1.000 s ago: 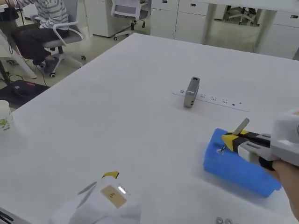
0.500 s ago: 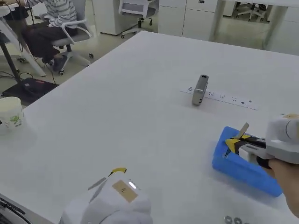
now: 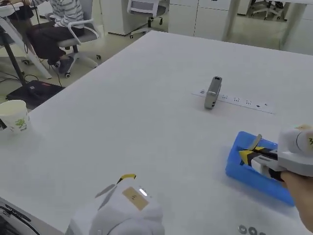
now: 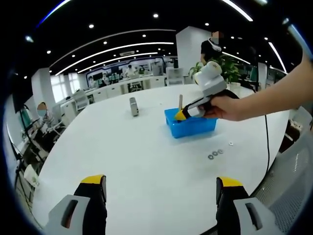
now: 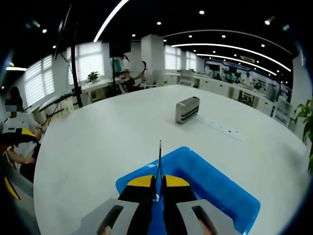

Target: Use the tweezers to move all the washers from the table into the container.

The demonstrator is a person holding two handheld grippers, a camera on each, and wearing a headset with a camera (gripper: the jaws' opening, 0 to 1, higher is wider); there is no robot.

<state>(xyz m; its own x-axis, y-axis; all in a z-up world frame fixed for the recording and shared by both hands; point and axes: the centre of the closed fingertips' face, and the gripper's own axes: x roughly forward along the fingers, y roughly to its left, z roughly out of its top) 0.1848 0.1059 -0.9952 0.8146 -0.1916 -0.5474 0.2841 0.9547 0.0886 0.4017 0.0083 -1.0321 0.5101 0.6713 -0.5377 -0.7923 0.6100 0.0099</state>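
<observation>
The blue container sits at the right of the white table. My right gripper hovers over it, shut on the thin tweezers, which slant up above the container. In the right gripper view the tweezers stick out from between the closed jaws over the container. I cannot tell whether they hold a washer. Loose washers lie on the table near the front edge, also seen as washers beside the container. My left gripper rests open at the front left, away from both.
A grey metal device lies on a white power strip behind the container. A paper cup stands at the table's left edge. A person sits on an office chair beyond the far left corner.
The head camera has shifted. My right gripper with the tweezers has drawn a little further in over the blue container. The left gripper has barely moved.
</observation>
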